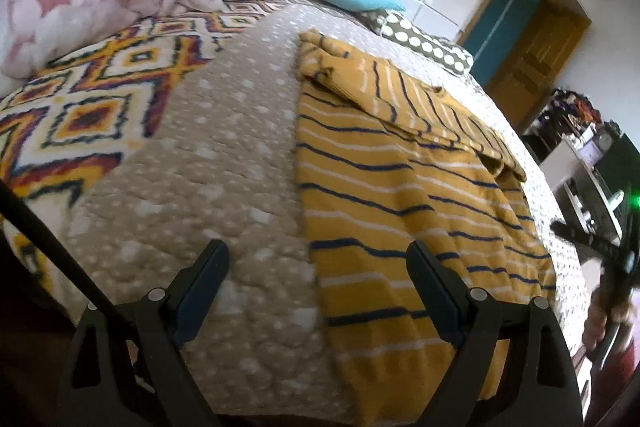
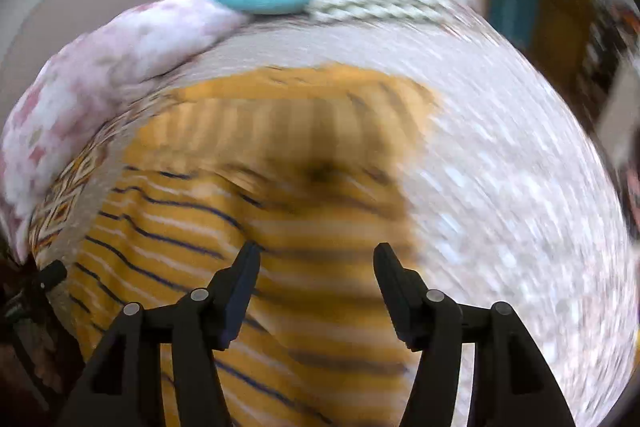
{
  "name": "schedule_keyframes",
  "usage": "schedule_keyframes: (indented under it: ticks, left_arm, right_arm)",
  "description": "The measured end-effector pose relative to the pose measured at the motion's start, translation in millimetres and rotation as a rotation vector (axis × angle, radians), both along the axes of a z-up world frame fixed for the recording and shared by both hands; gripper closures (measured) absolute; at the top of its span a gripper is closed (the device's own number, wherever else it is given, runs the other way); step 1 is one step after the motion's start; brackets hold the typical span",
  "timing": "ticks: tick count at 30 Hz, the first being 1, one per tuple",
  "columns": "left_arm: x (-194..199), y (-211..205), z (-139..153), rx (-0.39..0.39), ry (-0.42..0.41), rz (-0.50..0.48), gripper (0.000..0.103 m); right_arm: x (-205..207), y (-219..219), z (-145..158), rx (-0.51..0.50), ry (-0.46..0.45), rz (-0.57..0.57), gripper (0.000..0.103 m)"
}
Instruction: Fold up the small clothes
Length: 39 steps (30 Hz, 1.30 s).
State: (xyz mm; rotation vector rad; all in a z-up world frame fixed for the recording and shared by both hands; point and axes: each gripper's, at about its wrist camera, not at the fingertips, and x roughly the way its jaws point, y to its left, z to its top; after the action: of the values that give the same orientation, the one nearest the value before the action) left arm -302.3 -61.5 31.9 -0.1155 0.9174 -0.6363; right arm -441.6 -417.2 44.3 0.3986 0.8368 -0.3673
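On bed (image 1: 208, 163), one striped garment (image 1: 400, 187), two pillows

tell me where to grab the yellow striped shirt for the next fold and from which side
Probably the near hem corner of the yellow striped shirt, coming from the bed's front edge. The shirt lies flat with its right side already folded in, so the straight near edge gives thin layers to pinch. The left gripper hangs open just over that left corner.

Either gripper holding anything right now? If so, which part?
Nothing held. Left gripper and right gripper both stand open above the striped yellow garment, which lies on the bed, with no cloth between the jaws.
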Motion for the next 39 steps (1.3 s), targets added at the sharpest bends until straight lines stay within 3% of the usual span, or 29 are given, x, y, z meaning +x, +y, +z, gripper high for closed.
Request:
schedule_keyframes:
  ticks: [4, 5, 7, 9, 12, 17, 22, 27, 29, 31, 32, 36, 39]
  left_arm:
    - [3.9, -12.9, -2.2, -0.07, 0.061, -0.044, 0.018]
    - [5.1, -17.1, -3.1, -0.096, 0.089, -0.066, 0.023]
    - [5.0, -22.5, -6.0, -0.124, 0.136, -0.09, 0.046]
    - [1.4, -28.5, -9.9, -0.121, 0.16, -0.097, 0.059]
    - [-7.3, -28.2, -11.1, -0.13, 0.16, -0.082, 0.06]
    - [-19.3, -24.1, -13.2, -0.159, 0.178, -0.084, 0.06]
    - [-27.2, -24.2, -11.2, -0.172, 0.181, -0.103, 0.053]
    - [-37.4, -29.6, -11.0, -0.146, 0.169, -0.14, 0.053]
    - [-41.9, -31.3, -11.6, -0.136, 0.17, -0.151, 0.059]
    - [-44.2, -30.7, -14.4, -0.128, 0.181, -0.155, 0.076]
    - [-44.3, -29.4, -16.6, -0.133, 0.19, -0.153, 0.077]
    - [-42.1, -25.7, -21.5, -0.162, 0.214, -0.139, 0.077]
    - [-38.2, -28.1, -22.4, -0.194, 0.247, -0.129, 0.067]
  right_arm:
    - [-51.9, -23.1, -35.9, 0.228, -0.048, -0.055, 0.038]
    - [-58.0, -22.3, -40.8, 0.261, -0.071, -0.053, 0.038]
    - [-67.2, -16.7, -46.3, 0.306, -0.135, -0.043, 0.037]
    - [-67.8, -10.2, -50.0, 0.392, -0.19, 0.002, 0.037]
    - [-59.9, 4.1, -58.4, 0.511, -0.238, 0.086, 0.037]
    - [-57.6, 24.3, -63.0, 0.551, -0.267, 0.142, 0.038]
    - [-68.1, 32.8, -71.2, 0.589, -0.268, 0.16, 0.044]
    - [-76.7, 40.5, -74.9, 0.603, -0.261, 0.169, 0.047]
    - [-76.1, 41.7, -74.4, 0.602, -0.257, 0.171, 0.047]
    - [-76.4, 42.9, -74.5, 0.602, -0.251, 0.174, 0.047]
    - [-76.1, 43.9, -74.6, 0.601, -0.249, 0.175, 0.047]
    - [-75.3, 46.8, -74.3, 0.599, -0.246, 0.166, 0.049]
    - [-74.9, 47.6, -74.8, 0.592, -0.238, 0.159, 0.051]
